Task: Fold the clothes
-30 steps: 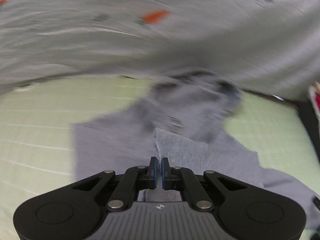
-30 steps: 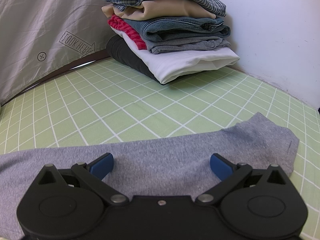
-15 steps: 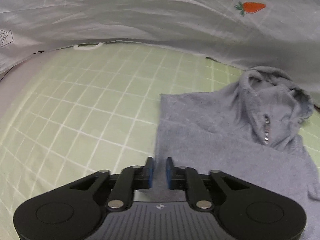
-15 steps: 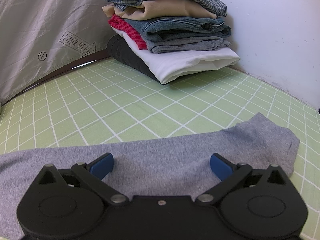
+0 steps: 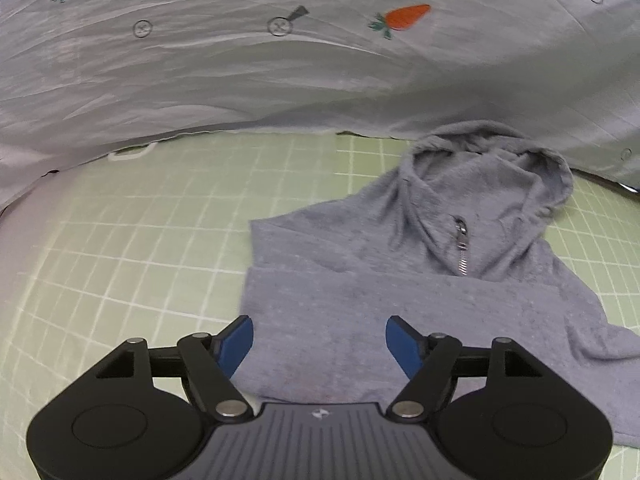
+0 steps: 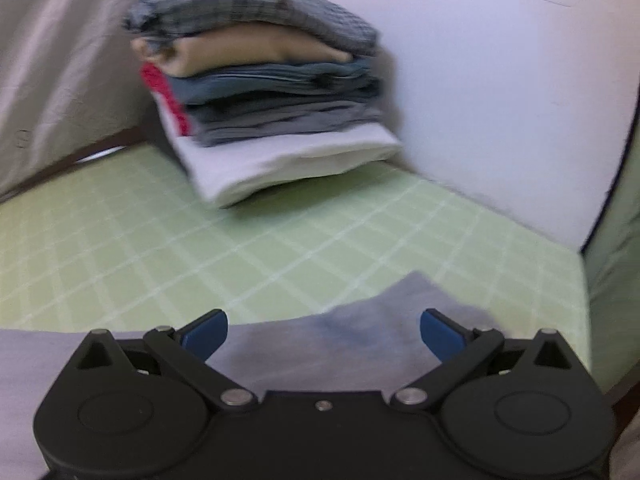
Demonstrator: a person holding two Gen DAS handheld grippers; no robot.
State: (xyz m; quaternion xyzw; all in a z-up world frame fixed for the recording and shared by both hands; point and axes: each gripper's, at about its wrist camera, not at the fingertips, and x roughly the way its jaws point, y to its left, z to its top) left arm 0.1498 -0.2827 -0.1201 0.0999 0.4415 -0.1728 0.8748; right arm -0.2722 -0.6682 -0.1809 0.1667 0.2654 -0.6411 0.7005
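Since the earlier frame the left gripper (image 5: 320, 338) has let go of the grey hoodie (image 5: 400, 280); fingers just opening, apart over its folded edge. Right gripper (image 6: 322, 334) also apart, above the sleeve. Risk: loose fold springs open, hood bunches ahead
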